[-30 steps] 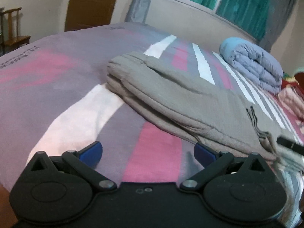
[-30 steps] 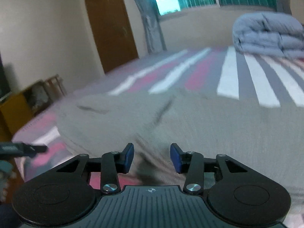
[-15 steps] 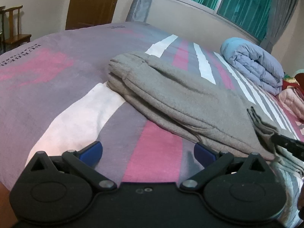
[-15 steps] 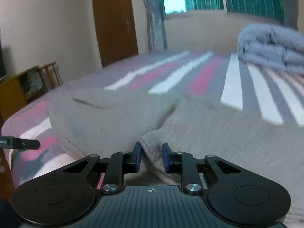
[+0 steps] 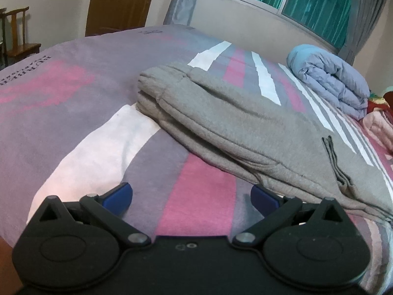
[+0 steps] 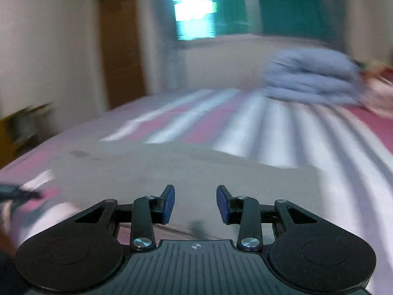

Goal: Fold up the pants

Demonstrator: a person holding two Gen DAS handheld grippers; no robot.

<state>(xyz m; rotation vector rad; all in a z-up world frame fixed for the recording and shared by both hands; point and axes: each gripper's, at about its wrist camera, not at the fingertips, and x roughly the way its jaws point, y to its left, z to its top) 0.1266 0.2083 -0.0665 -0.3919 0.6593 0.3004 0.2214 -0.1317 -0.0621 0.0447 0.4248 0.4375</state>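
Note:
Grey pants (image 5: pixel 235 123) lie folded lengthwise on the striped bedspread (image 5: pixel 73 93), one leg laid over the other, waistband towards the right. My left gripper (image 5: pixel 191 196) is wide open and empty, hovering over the bedspread just in front of the pants' near edge. In the right wrist view, which is blurred by motion, the pants (image 6: pixel 172 167) spread flat ahead. My right gripper (image 6: pixel 195 202) is open and empty just above the cloth.
A folded blue quilt (image 5: pixel 329 78) lies at the far right of the bed, also in the right wrist view (image 6: pixel 312 78). Pink bedding (image 5: pixel 378 127) lies beside it. A wooden chair (image 5: pixel 17 36) and a door (image 5: pixel 122 2) stand beyond the bed's left side.
My right gripper was nearly shut on a fold of the pants half a second ago; it has now opened, let the cloth go and swung. The left gripper has hardly moved.

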